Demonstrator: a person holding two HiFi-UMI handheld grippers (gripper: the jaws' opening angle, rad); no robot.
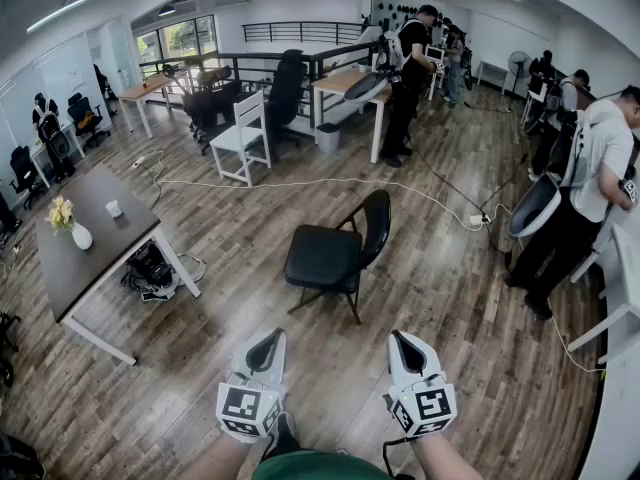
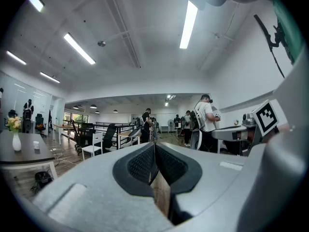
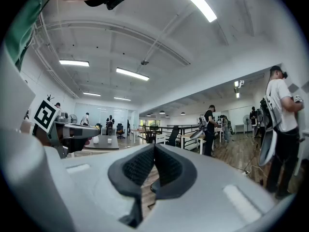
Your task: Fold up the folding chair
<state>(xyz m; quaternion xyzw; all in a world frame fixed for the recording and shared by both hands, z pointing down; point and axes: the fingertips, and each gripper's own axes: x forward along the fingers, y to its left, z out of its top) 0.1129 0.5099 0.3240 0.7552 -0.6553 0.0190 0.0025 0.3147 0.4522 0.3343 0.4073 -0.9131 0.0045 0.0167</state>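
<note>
In the head view, the one folding chair (image 1: 335, 253) stands open on the wood floor at the middle of the room, seat facing left, well apart from both claws. The left claw (image 1: 266, 346) and right claw (image 1: 405, 346) are held side by side at the near edge. One white chair (image 1: 243, 136) stands farther off, and one dark tabletop (image 1: 90, 238) at the left carries one vase of flowers (image 1: 66, 223) and one cup (image 1: 113, 208). In the left gripper view, the two pads are pressed together with nothing between them. The right gripper view shows the same: jaws together, empty. I judge that the claws must spread before they take the frame. A one-sided pull on the seat could slide or tip the chair on the smooth floor, and the folding frame could snap onto a claw.
</note>
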